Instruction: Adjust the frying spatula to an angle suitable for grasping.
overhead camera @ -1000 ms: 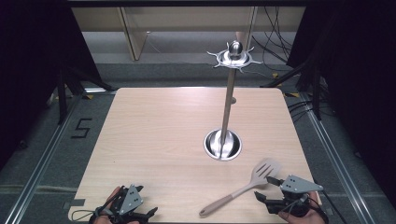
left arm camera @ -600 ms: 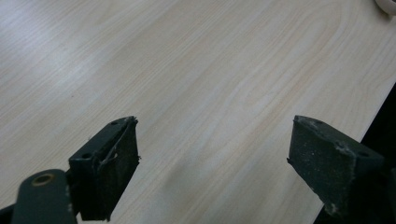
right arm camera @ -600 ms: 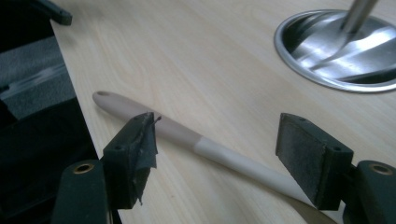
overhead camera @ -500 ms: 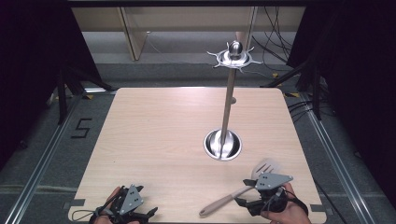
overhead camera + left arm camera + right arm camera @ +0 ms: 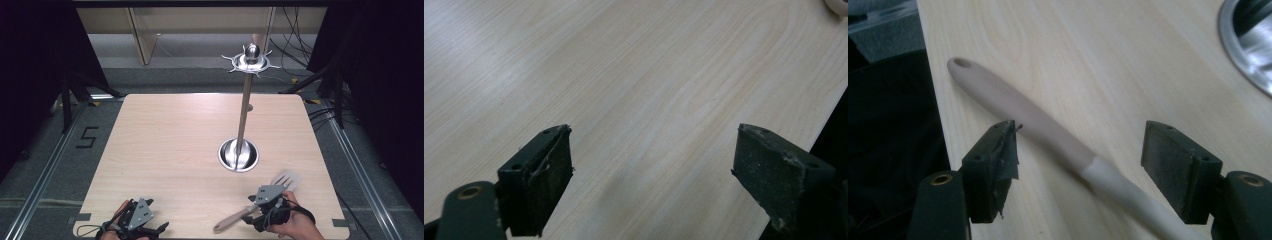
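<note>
A slotted spatula (image 5: pixel 286 178) with a beige handle (image 5: pixel 1034 116) lies flat on the wooden table (image 5: pixel 175 150), near the front right, handle end toward the front edge. My right gripper (image 5: pixel 251 210) hovers low over the handle's middle. In the right gripper view my right gripper (image 5: pixel 1083 150) is open, its jaws standing on either side of the handle without touching it. My left gripper (image 5: pixel 152 229) rests at the front left edge. Seen in the left gripper view, this gripper (image 5: pixel 651 175) is open over bare wood.
A tall metal stand (image 5: pixel 244 107) with a round base (image 5: pixel 238 155) and a ring of hooks (image 5: pixel 251 60) at its top rises right of centre. Its base edge (image 5: pixel 1248 50) lies close beyond the right gripper. The table's front edge (image 5: pixel 933 100) runs just beside the handle end.
My right gripper has slid left from beside the spatula's head to over its handle. The spatula and the left gripper have stayed where they were.
</note>
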The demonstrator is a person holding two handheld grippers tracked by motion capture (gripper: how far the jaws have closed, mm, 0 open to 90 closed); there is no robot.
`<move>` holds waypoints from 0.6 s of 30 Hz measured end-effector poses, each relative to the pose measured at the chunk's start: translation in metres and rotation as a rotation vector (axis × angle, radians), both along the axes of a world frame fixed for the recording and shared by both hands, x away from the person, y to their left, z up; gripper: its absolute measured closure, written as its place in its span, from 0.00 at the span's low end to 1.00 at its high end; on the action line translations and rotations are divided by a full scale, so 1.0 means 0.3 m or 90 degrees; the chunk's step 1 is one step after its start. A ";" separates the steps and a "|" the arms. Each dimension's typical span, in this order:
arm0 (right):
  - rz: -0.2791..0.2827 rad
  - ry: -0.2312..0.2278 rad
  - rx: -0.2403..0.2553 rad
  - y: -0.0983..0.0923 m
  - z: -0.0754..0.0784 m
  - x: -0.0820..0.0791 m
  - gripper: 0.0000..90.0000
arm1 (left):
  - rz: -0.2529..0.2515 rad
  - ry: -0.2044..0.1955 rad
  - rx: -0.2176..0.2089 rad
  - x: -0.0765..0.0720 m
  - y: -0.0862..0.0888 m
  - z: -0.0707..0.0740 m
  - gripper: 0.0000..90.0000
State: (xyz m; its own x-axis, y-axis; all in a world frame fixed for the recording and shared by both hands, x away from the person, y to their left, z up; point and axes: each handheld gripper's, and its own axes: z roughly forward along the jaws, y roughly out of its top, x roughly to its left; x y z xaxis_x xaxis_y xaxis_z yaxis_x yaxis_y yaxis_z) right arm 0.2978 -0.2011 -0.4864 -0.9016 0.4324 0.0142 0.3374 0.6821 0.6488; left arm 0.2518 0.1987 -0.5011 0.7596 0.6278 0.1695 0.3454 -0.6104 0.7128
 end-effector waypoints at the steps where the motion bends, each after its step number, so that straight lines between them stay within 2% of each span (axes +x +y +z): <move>1: 0.023 0.009 -0.013 0.009 -0.002 0.005 0.35 | 0.000 0.000 0.000 -0.001 -0.001 0.000 0.17; 3: 0.029 0.002 -0.016 0.013 -0.007 0.006 0.35 | 0.000 0.000 -0.001 -0.001 -0.001 0.000 0.17; 7: 0.038 0.011 -0.026 0.036 -0.015 0.016 0.37 | 0.000 -0.001 -0.002 -0.002 -0.002 0.000 0.17; 15: 0.050 0.033 -0.054 0.031 -0.031 0.033 0.39 | -0.002 0.000 0.006 0.000 0.001 0.001 0.17; 17: 0.053 0.034 -0.051 0.031 -0.037 0.034 0.40 | 0.000 0.002 -0.002 -0.001 -0.001 -0.001 0.17; 18: 0.067 0.030 -0.055 0.032 -0.042 0.038 0.40 | -0.001 0.002 -0.002 -0.002 -0.001 0.000 0.17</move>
